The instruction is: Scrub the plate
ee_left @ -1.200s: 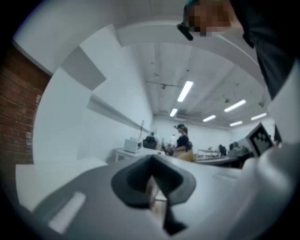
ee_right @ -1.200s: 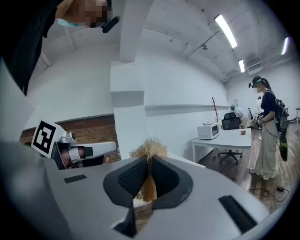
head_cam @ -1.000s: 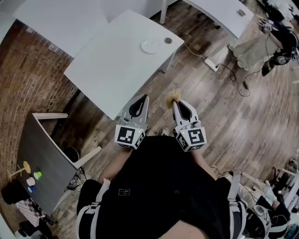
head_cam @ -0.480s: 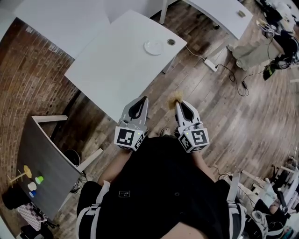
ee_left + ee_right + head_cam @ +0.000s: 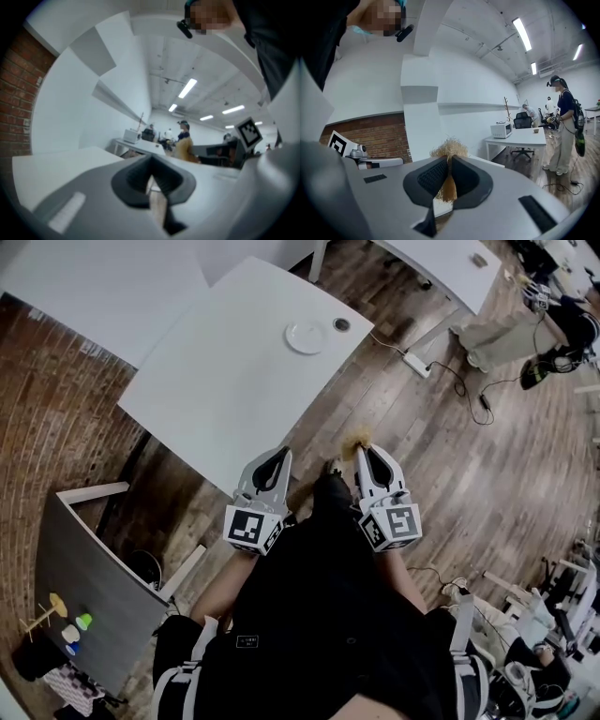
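You are holding both grippers low in front of your body, much as a second ago. The only change is a leg (image 5: 333, 488) coming forward between them. The right gripper (image 5: 361, 452) is pinching a straw-coloured scrubber (image 5: 354, 438), and the left gripper (image 5: 278, 457) is pressed together on nothing. The plate (image 5: 305, 337) is sitting at the far end of the white table (image 5: 216, 381), well apart from both. Judgement: you are only approaching, and scrubbing is not yet starting.

Our left claw (image 5: 279, 456) and right claw (image 5: 362, 452) side by side before our torso, pointing forward, left jaws together with nothing between, right jaws pinched on a straw-coloured scrubber (image 5: 449, 148)
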A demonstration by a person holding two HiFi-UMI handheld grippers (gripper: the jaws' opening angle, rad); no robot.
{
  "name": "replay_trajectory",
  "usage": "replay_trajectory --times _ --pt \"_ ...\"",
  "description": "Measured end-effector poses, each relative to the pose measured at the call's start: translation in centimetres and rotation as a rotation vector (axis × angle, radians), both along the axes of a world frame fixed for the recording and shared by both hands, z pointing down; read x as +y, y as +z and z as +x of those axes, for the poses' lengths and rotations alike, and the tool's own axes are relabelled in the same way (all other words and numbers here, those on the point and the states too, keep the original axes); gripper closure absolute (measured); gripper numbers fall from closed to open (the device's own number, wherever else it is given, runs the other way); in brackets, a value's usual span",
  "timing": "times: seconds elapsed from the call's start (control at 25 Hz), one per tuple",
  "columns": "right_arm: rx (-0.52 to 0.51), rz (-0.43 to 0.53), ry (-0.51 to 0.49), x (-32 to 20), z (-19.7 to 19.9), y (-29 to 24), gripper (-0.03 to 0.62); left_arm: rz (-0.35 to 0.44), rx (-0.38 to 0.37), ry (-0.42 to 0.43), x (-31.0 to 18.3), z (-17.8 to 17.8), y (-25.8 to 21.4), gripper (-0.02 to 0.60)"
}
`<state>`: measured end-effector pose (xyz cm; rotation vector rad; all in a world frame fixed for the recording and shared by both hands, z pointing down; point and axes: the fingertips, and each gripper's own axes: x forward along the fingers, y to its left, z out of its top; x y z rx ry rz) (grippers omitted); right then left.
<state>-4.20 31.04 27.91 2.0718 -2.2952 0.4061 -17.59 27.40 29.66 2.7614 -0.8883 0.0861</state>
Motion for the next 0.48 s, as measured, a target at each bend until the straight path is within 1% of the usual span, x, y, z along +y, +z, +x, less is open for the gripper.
replay_trajectory --times 0.12,0.2,0.28,0.4,0.48 --pt "0.003 -0.005 -0.023 -2.4 2.2 0.7 0.566 -0.017 -0.02 -0.028 -1.6 1.6 1.1 0.58" --pt "-0.017 -0.008 -0.046 -4.6 3.6 1.1 0.566 -0.019 -0.035 -0.067 -3.3 2.6 1.4 0.58" --pt "-0.029 -0.005 -0.075 -6.7 5.3 1.2 0.567 -0.024 -0.034 -0.114 -5.3 3.7 1.5 0.58" --pt "-0.04 -0.011 -0.145 -10.3 7.6 1.6 0.566 -0.026 -0.053 -0.183 -8.9 5.6 1.7 0.58" --pt "-0.038 -0.014 -0.199 -12.9 9.1 1.5 0.566 -0.008 -0.032 -0.226 -11.2 7.0 0.8 0.58"
